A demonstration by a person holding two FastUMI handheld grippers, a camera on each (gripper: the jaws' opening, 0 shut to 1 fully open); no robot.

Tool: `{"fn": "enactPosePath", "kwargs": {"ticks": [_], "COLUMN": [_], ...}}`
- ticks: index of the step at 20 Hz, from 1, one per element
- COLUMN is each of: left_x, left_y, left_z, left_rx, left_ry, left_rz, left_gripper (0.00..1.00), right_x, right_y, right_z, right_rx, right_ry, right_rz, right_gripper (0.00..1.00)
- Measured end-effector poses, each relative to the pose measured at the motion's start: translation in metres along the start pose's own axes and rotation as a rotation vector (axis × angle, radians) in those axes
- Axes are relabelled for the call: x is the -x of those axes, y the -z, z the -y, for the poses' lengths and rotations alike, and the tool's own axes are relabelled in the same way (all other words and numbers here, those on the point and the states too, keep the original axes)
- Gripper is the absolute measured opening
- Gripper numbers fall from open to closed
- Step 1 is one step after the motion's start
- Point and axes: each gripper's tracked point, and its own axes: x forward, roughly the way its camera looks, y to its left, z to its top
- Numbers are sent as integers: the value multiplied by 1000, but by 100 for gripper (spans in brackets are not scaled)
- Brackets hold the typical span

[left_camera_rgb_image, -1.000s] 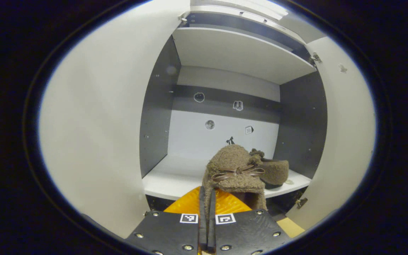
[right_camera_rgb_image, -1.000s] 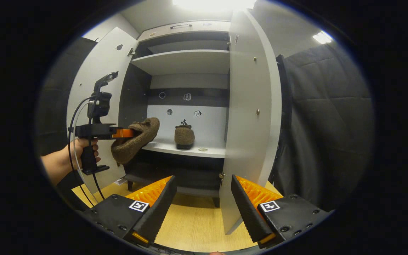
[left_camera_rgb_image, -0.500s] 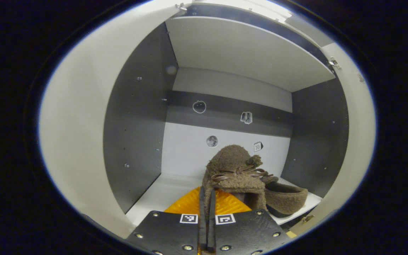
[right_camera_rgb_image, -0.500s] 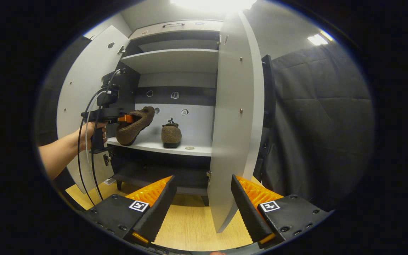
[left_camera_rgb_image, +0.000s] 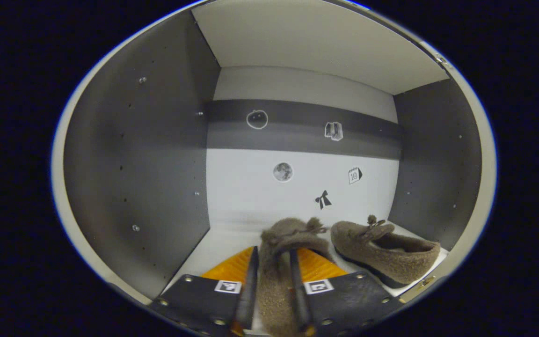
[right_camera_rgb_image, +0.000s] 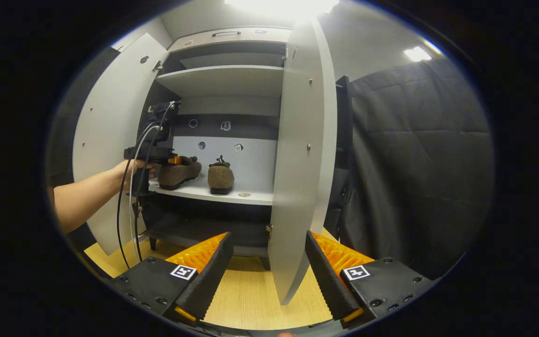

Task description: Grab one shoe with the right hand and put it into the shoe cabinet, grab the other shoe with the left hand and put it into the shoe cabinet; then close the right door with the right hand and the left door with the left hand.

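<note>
Jaws of the left gripper (left_camera_rgb_image: pixel 273 285) are parted slightly around the heel of a fuzzy brown shoe (left_camera_rgb_image: pixel 281 262) resting on the shoe cabinet shelf (right_camera_rgb_image: pixel 232 194), just beside the other shoe (left_camera_rgb_image: pixel 384 252). Right gripper (right_camera_rgb_image: pixel 265 274) jaws are spread wide, holding nothing, before the open right door (right_camera_rgb_image: pixel 297 159).

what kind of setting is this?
Probably a staged recording booth, not a home: a shoe cabinet with both doors open stands on wood-look floor, and black quilted cloth hangs behind it.
</note>
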Motion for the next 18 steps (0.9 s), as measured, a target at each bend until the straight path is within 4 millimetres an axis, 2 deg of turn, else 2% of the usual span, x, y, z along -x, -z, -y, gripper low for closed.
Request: {"fn": "enactPosePath", "kwargs": {"ticks": [3, 5, 9, 11, 12, 18], "left_x": [7, 16, 41, 63, 74, 149], "left_y": [3, -1, -16, -24, -27, -28], "left_z": [-3, -2, -4, 3, 6, 29], "left_rx": [0, 17, -7, -11, -17, -68], "left_ry": [-23, -11, -29, -18, -14, 17], "left_rz": [-19, -6, 19, 40, 53, 95], "left_gripper": [69, 87, 100, 89, 100, 100], "right_x": [3, 6, 13, 16, 19, 25], "right_y": [-2, -4, -7, -12, -14, -22], "right_z": [4, 6, 13, 19, 23, 55], "right_rx": [-13, -24, -8, -10, -12, -17], "right_ry": [-13, -25, -45, -50, -53, -49], "right_rz": [8, 14, 30, 47, 50, 68], "right_gripper": [98, 98, 98, 98, 97, 98]}}
